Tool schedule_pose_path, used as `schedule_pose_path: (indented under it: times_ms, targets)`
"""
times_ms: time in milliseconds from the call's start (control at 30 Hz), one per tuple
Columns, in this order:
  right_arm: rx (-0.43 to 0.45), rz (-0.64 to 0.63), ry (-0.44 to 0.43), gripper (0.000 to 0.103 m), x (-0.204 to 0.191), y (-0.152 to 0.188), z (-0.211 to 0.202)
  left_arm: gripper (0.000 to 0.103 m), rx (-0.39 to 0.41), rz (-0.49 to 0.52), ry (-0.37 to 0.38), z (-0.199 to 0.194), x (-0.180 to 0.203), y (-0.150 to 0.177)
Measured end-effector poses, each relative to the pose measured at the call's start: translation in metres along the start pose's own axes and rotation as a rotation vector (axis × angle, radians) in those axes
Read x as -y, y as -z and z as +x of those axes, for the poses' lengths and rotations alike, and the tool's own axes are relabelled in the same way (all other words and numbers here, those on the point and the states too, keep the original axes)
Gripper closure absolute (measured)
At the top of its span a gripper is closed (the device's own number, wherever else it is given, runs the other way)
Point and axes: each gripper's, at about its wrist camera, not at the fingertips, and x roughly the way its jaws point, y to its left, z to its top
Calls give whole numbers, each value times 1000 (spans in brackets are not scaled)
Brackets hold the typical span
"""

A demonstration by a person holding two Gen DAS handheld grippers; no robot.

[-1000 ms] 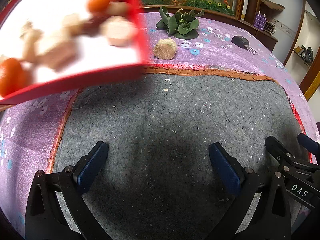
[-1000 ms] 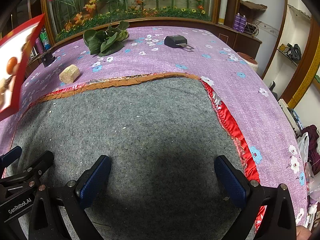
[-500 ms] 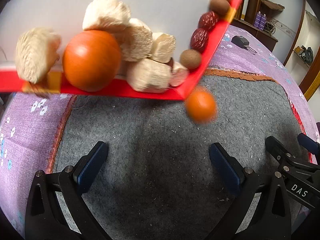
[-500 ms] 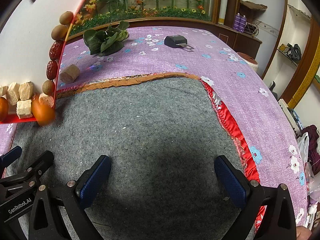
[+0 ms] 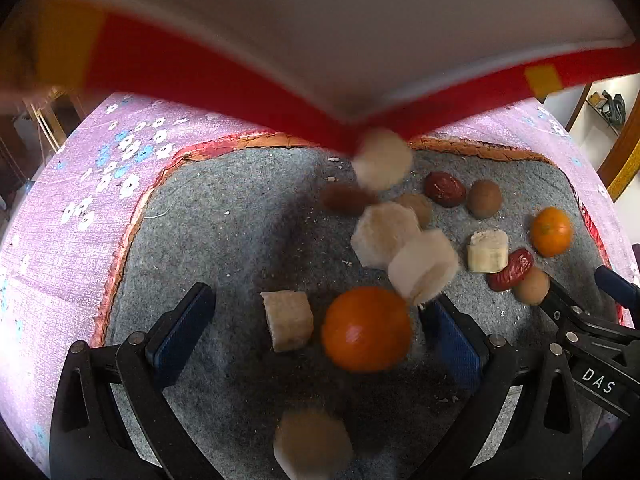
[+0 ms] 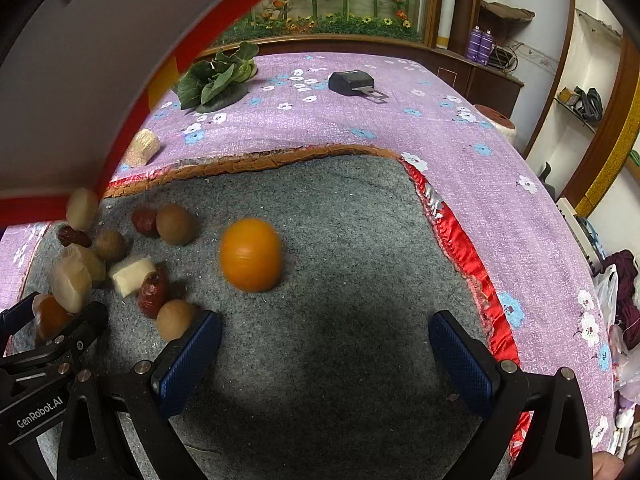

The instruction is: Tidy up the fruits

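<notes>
Both the left gripper (image 5: 316, 338) and the right gripper (image 6: 324, 354) gape wide, holding nothing. A blurred orange (image 5: 366, 329) sits between the left fingers, beside a banana chunk (image 5: 288, 320); another orange (image 6: 251, 254) lies above the right gripper, at frame centre on the grey felt mat (image 6: 340, 240).

Fruit pieces (image 5: 487, 250) lie scattered on the mat (image 6: 340, 240), under a tilted tray (image 5: 240, 76). Behind the mat, leafy greens (image 6: 218, 78) lie on the tabletop (image 6: 400, 120)
</notes>
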Motion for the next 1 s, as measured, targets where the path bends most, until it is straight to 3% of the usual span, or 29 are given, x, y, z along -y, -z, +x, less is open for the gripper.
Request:
schedule_pose_path:
  times_ms: [1000]
  targets:
    - [2, 1, 1, 0, -3, -1, 4, 0, 1, 0, 0, -1, 0, 1]
